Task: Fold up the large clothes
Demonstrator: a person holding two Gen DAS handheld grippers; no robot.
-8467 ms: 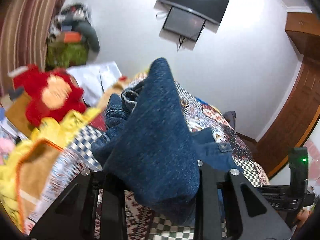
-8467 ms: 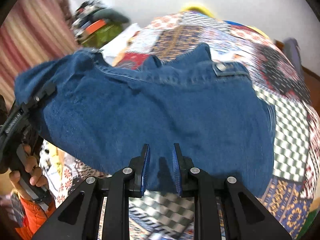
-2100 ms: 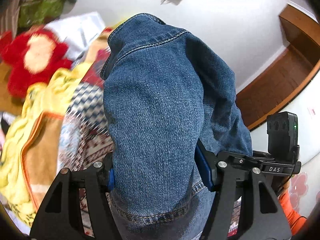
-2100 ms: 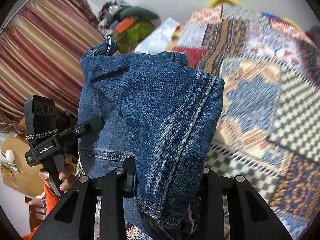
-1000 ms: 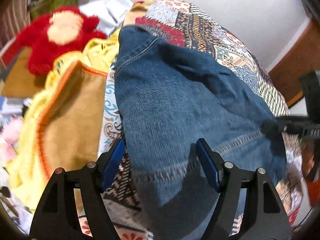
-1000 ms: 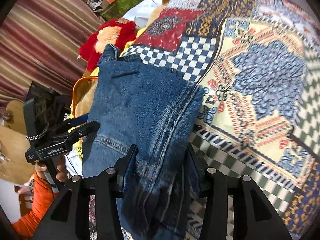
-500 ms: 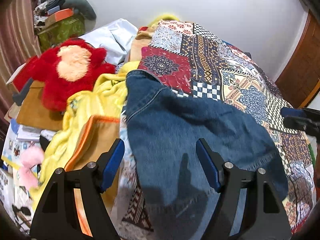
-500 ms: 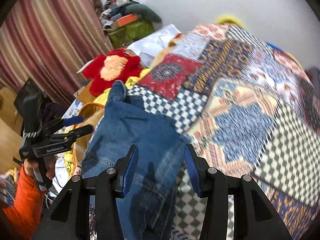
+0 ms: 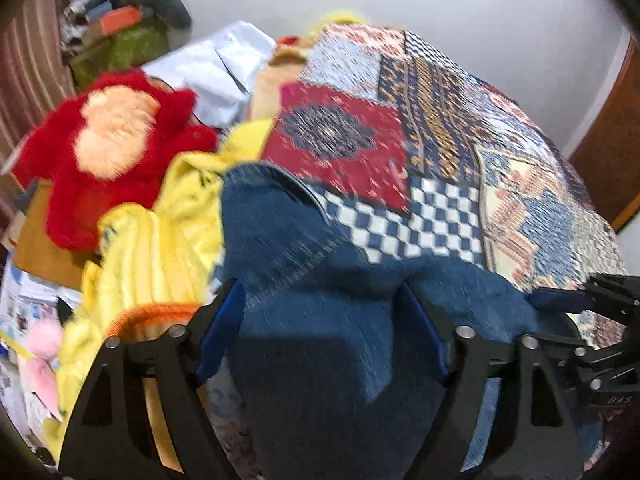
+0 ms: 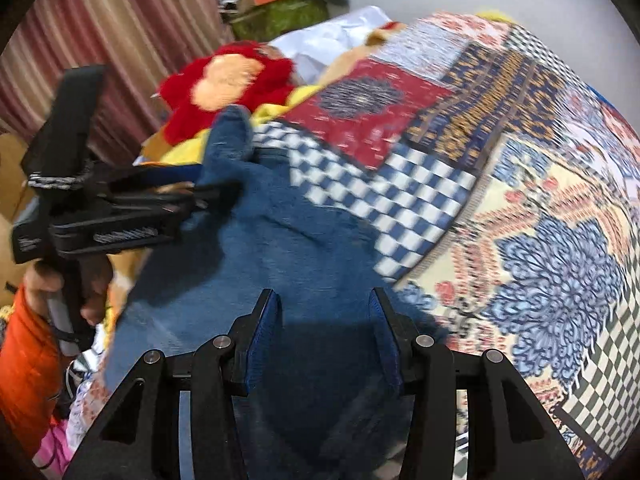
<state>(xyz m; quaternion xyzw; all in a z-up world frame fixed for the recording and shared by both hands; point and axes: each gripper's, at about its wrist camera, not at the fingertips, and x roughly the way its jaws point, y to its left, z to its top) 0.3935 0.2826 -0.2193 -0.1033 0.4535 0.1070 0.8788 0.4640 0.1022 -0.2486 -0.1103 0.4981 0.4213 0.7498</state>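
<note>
Left edge of the scene: striped curtain point(image 10: 100, 40), with a pile of boxes and bundles point(image 9: 120, 36) against the white wall. A red plush toy point(image 9: 108, 152) lies at the left margin of the bed, beside a yellow blanket point(image 9: 160, 248) with an orange edge. Loose papers point(image 9: 24, 308) and a pink item point(image 9: 40, 356) lie lower left, too blurred to identify.

The person's left hand point(image 10: 60, 284), in an orange sleeve point(image 10: 28, 364), carries the left gripper point(image 9: 320, 344). Its jaws are opening; the folded blue jeans point(image 9: 320, 320) lie between and beneath the blue pads point(image 9: 220, 332), and the pads do not appear to press the cloth. In the right wrist view this gripper sits at the jeans' left edge.

The jeans rest on the bed, on the near left part of the patchwork quilt point(image 9: 460, 128), with one end reaching up toward the yellow blanket and plush toy. The picture is motion-blurred, so seams and folds cannot be judged.

The right gripper point(image 10: 324, 340) hangs over the near end of the jeans. Its jaws stand apart, denim visible between the pads, with clear gaps on both sides; not clamped.

Far right: a brown wooden door point(image 9: 608, 168) beyond the bed.
</note>
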